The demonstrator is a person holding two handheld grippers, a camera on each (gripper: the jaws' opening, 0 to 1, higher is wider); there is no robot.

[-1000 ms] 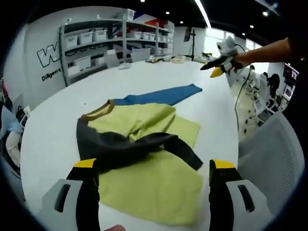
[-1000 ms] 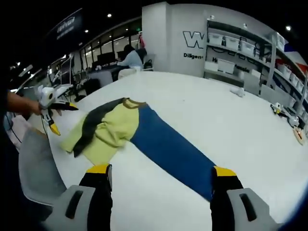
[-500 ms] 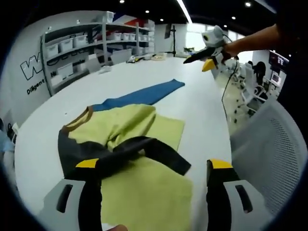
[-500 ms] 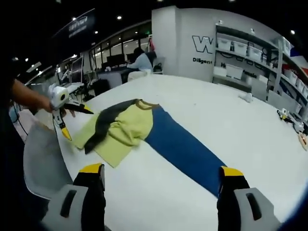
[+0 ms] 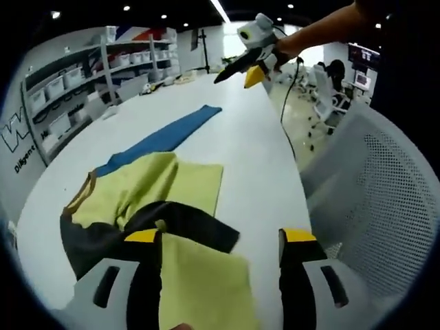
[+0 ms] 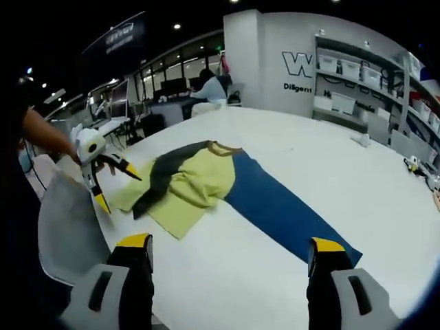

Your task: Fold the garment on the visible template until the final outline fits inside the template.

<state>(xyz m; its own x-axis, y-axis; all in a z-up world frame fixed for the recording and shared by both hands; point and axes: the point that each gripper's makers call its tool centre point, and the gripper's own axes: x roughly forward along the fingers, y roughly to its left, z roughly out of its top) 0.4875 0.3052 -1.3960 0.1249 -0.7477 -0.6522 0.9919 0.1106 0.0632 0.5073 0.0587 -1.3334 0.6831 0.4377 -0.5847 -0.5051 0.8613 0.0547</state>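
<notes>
Meanwhile both views have swung over the last second. In the left gripper view the yellow hem of the garment [image 5: 180,206] now runs under and between that gripper's own spread jaws, where a second ago it lay further ahead, so the left gripper [image 5: 220,237] has come lower and closer to the cloth. It is released and holds nothing. The garment lies half folded on the white desk [image 5: 254,158]: the dark sleeve [image 5: 175,227] is laid across the yellow body, and the blue sleeve [image 6: 289,206] stretches flat, well out from the body. In the right gripper view the blue sleeve's cuff now sits near the right gripper [image 6: 229,246], whose jaws are also spread and empty. No template outline can be made out. Judging from this, the blue sleeve still needs folding in, and the hem afterwards.
</notes>
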